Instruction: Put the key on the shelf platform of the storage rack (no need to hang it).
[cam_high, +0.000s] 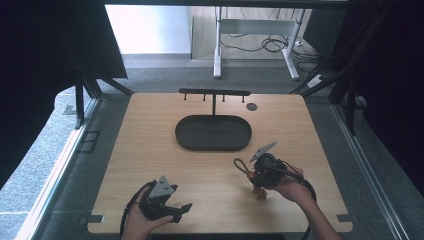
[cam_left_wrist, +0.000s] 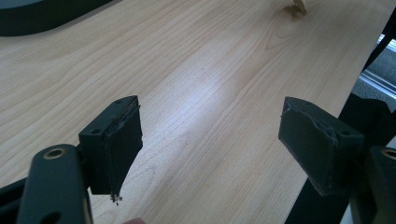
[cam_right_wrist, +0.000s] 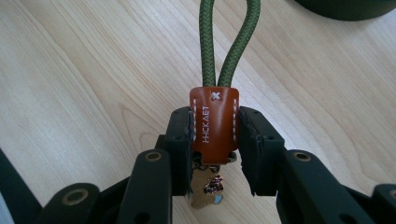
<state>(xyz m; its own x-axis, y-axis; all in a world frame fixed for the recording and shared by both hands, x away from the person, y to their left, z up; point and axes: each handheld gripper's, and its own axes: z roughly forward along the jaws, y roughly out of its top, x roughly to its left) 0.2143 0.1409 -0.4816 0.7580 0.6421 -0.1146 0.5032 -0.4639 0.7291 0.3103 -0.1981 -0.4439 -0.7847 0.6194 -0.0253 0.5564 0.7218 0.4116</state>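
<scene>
Pale wood grain covers the table (cam_high: 150, 150), which stands on grey carpet with dark curtains at both sides and a white-legged desk and loose cables on the floor beyond. Near the far edge of the table stands a black rack (cam_high: 214, 93) with small pegs hanging from its bar, and a small dark disc (cam_high: 251, 106) lies close to its right end. Just in front of the rack sits an oval black tray (cam_high: 213, 133); nothing shows inside it.

Toward the near right, the right gripper (cam_high: 258, 176) is clamped on a key ring: in the right gripper view its jaws press both sides of the brown leather tab (cam_right_wrist: 214, 124), the green cord loop (cam_right_wrist: 227, 42) runs forward over the wood, and a key (cam_right_wrist: 205, 189) hangs below the tab, partly hidden. The key ring is well in front of the tray, to its right.

At the near left, the left gripper (cam_high: 181, 210) hovers over bare wood with its jaws spread wide and nothing between them
</scene>
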